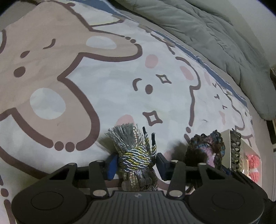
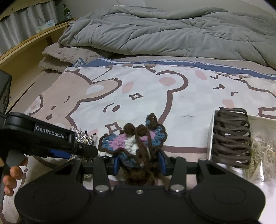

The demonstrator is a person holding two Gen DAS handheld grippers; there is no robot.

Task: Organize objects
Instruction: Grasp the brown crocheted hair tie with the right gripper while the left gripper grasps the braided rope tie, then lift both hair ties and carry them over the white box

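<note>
Crocheted yarn, brown, blue, pink and white: one butterfly (image 2: 133, 146), pinched between the blue pads of the right hand-held gripper (image 2: 138, 162), jaws drawn in tight against it, wings and two brown antenna balls sticking out forward above the bed sheet (image 2: 181, 106).

Metallic cord, silver, gold and grey: one tassel bundle (image 1: 136, 155), bound round the middle by a twisted wrap, frayed grey fringe fanned out at the far end, two black-tipped cord ends beside the fringe. Placed between the pads of the left hand-held gripper (image 1: 136, 162); left pad against the bundle, right pad close beside it with a thin gap showing, so not firmly clamped. Resting low on the sheet.

Dark brown claw hair clip (image 2: 231, 137): one, standing at the near left wall inside the white box (image 2: 211, 134).

White box: one, open-topped, on the sheet to the right of both hand-held grippers; pale shredded filler (image 2: 262, 151) inside. From the left wrist view, one pink knitted item (image 1: 253, 165) also in the box.

Hand-held grippers: two, black with blue pads, side by side, left just beside right. Fingers of a person's hand (image 2: 12, 174) round the left handle.

Surface: bed, sheet printed with cartoon bears in tan and white, brown outlines, pink cheeks, blue band along the far edge.

Bedding: one grey quilt (image 2: 172, 32) crumpled at the far side; one folded beige fleece blanket (image 2: 69, 55) at its left end.

Room: wooden ledge (image 2: 31, 50) at the far left, one green bottle (image 2: 66, 12) upon it.
</note>
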